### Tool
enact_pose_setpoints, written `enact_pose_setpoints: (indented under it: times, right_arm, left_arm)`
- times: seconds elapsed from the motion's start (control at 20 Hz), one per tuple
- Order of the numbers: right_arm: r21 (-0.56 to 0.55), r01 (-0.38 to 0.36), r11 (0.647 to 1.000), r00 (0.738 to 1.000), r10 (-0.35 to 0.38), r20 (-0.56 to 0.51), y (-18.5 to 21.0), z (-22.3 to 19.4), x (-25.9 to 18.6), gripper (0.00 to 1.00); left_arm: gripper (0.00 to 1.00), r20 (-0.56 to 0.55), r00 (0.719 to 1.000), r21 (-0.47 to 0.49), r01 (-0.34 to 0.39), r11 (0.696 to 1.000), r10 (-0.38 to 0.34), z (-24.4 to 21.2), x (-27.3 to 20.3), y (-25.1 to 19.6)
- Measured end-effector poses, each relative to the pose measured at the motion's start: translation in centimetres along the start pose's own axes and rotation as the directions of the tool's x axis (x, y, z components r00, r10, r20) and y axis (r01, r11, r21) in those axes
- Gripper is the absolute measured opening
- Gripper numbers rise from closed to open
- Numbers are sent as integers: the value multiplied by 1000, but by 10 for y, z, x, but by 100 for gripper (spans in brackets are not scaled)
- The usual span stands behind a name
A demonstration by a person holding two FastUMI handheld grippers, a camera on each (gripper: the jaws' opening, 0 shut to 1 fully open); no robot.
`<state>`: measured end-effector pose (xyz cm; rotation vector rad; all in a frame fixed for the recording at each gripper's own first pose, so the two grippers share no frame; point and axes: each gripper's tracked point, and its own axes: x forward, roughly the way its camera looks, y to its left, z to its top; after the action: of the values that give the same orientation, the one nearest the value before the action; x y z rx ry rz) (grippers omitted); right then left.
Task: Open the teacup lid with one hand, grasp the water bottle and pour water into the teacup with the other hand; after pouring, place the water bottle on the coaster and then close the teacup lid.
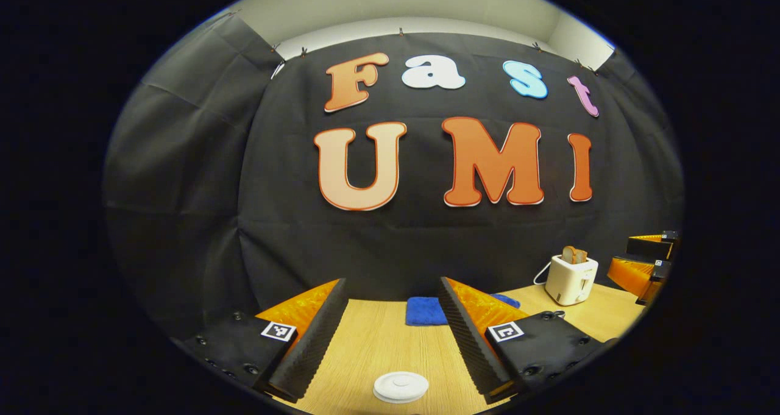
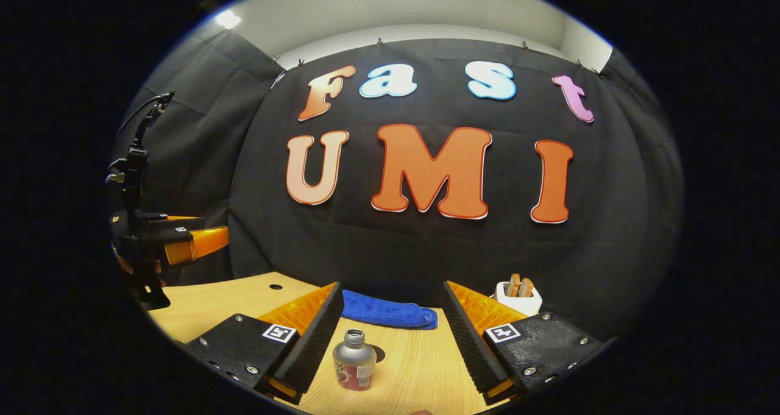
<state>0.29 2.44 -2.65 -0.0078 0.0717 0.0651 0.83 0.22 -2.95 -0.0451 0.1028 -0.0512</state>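
Evidently the opening step is in hand: the left gripper (image 1: 393, 329), jaws wide apart, hovers above the round white teacup lid (image 1: 401, 386) on the wooden table (image 1: 372, 348). The right gripper (image 2: 390, 336), likewise spread and empty, frames the small silver water bottle (image 2: 354, 360), upright and capped. Next, I judge, each must descend and close. A white toaster (image 1: 571, 279) holds bread slices.

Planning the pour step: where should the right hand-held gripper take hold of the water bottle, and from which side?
Grip the water bottle on its wide cylindrical body, below the narrow neck. It stands upright on the table, so come in level from the front; the right hand-held gripper is open and already straddles it.
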Motion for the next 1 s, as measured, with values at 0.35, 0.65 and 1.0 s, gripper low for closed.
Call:
enact_pose_setpoints:
  times: [0.35, 0.65, 1.0]
  right_arm:
    - [0, -47, 999, 994, 47, -100, 23, -52, 8, 97]
    - [5, -84, 996, 974, 83, -213, 43, -102, 18, 97]
    - [3, -93, 996, 951, 90, -296, 48, -140, 23, 98]
  left_arm:
    - [99, -103, 993, 20, 61, 998, -59, -53, 5, -15]
    - [99, -173, 982, 29, 84, 996, -78, -96, 9, -24]
    - [100, -281, 956, 2, 90, 996, -85, -152, 12, -17]
